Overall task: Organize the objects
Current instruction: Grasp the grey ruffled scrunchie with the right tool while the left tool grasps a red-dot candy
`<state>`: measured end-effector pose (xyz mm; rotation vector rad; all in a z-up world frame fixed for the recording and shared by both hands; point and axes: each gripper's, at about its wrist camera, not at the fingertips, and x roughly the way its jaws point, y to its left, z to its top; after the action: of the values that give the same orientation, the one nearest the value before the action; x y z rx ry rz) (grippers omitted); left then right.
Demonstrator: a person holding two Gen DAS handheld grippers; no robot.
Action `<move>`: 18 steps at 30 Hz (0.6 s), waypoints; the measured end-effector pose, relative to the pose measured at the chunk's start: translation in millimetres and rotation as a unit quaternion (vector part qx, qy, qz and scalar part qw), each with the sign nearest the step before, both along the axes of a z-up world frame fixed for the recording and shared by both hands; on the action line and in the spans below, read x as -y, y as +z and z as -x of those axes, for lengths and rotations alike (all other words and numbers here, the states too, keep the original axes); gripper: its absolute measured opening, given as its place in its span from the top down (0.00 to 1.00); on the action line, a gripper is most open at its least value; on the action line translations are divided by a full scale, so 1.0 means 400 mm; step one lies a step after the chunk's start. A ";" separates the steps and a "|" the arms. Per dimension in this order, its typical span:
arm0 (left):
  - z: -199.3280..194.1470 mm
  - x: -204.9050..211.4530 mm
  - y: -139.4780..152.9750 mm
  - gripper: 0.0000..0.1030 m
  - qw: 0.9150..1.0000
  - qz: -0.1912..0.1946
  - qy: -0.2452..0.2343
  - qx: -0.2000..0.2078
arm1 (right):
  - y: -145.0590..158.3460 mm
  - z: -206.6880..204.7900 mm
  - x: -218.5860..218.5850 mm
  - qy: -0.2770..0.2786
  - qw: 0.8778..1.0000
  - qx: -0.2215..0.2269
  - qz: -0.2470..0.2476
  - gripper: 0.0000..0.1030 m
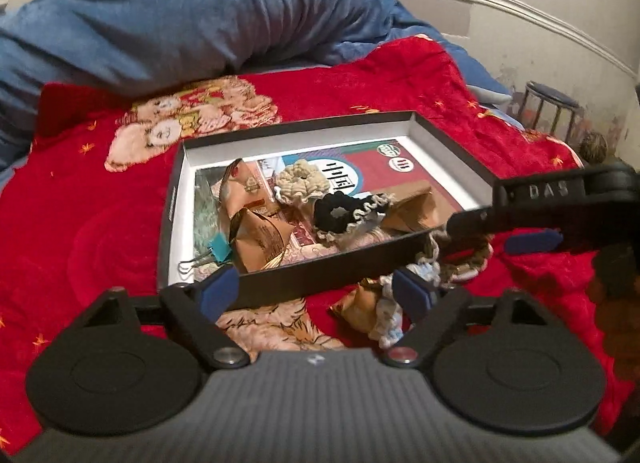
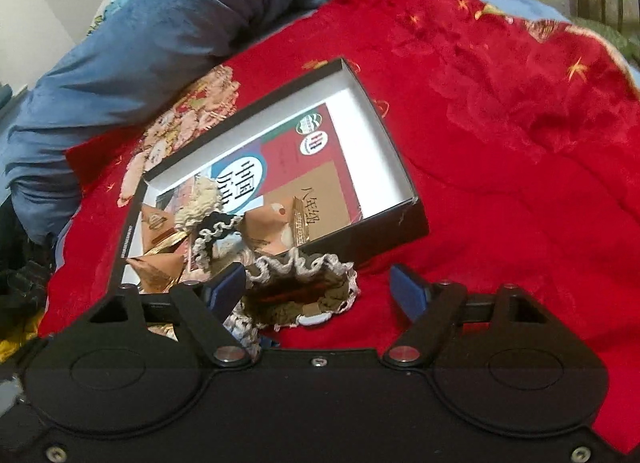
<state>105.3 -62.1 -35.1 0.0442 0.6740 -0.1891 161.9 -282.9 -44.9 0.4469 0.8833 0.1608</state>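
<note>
Right hand-held gripper (image 2: 320,289) spread open around brown frilled scrunchie (image 2: 298,287), lower centre, on red blanket (image 2: 500,143) just outside black box (image 2: 400,231); risk: pad snags frill, drags scrunchie, nudges box wall; left hand-held gripper (image 1: 316,289) open, empty.

Ahead of the left gripper (image 1: 316,291) the box (image 1: 320,275) lies on the blanket (image 1: 100,223), scrunchies (image 1: 340,215) inside; another scrunchie (image 2: 300,287) sits between the right gripper's (image 2: 320,289) fingers.
</note>
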 end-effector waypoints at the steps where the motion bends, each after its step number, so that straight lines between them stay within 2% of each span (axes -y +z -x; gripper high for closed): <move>1: -0.008 -0.003 -0.003 0.13 1.000 0.009 0.007 -0.001 | -0.005 -0.005 -0.001 0.001 1.000 -0.004 0.000 0.24; 4: -0.020 -0.017 -0.010 0.14 0.999 0.037 0.025 -0.005 | -0.013 -0.009 -0.004 0.003 1.000 -0.008 0.000 0.24; 10: -0.032 -0.002 -0.044 0.18 0.998 0.047 0.015 -0.040 | -0.019 -0.014 -0.004 0.002 1.000 -0.013 -0.002 0.24; 12: -0.027 0.016 -0.052 0.19 0.998 0.044 0.000 -0.045 | -0.018 -0.013 -0.004 0.002 1.000 -0.013 0.000 0.24; 14: -0.020 0.042 -0.058 0.21 0.999 0.023 -0.020 -0.044 | -0.017 -0.013 -0.007 0.003 1.000 -0.012 0.004 0.24; 16: -0.020 0.060 -0.070 0.29 0.998 0.003 -0.029 -0.049 | -0.018 -0.013 -0.012 0.004 1.000 -0.011 0.011 0.23; 17: -0.023 0.065 -0.079 0.43 0.998 -0.006 -0.025 -0.057 | -0.019 -0.013 -0.015 0.006 1.000 -0.011 0.014 0.23; 18: -0.029 0.065 -0.090 0.50 0.997 -0.006 -0.021 -0.069 | -0.021 -0.014 -0.019 0.008 1.000 -0.012 0.017 0.22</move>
<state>116.7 -88.0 -71.0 0.0578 0.8127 -0.2304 167.4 -275.4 -53.2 0.4118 0.9112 0.1557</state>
